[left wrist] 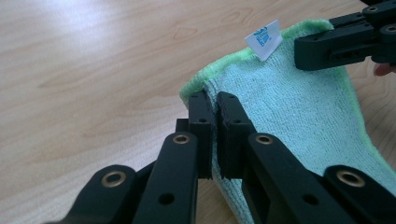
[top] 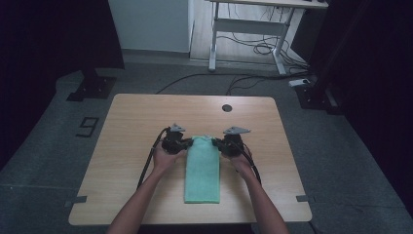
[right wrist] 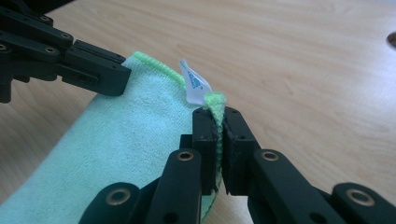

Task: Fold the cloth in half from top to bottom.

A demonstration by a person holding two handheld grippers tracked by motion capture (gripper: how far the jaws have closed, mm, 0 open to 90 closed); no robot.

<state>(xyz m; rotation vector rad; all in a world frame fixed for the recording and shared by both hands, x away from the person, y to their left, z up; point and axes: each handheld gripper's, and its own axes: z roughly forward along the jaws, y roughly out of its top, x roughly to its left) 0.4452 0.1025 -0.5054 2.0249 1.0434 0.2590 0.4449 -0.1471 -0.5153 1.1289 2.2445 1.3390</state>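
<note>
A light green cloth (top: 202,170) lies folded into a long strip on the wooden table (top: 126,146), running from the grippers toward the near edge. My left gripper (top: 187,143) is shut on the far left corner of the cloth (left wrist: 280,107); its tips (left wrist: 215,100) pinch the bright green hem. My right gripper (top: 217,143) is shut on the far right corner, the tips (right wrist: 218,114) clamping the hem of the cloth (right wrist: 112,144) beside a small white label (right wrist: 194,86). That label (left wrist: 264,39) stands up near the right gripper's jaw in the left gripper view.
A dark round grommet (top: 227,108) sits in the table near its far edge. Beyond the table stand a white desk frame (top: 248,29) with loose cables on the floor and black stand bases (top: 92,87) at both sides.
</note>
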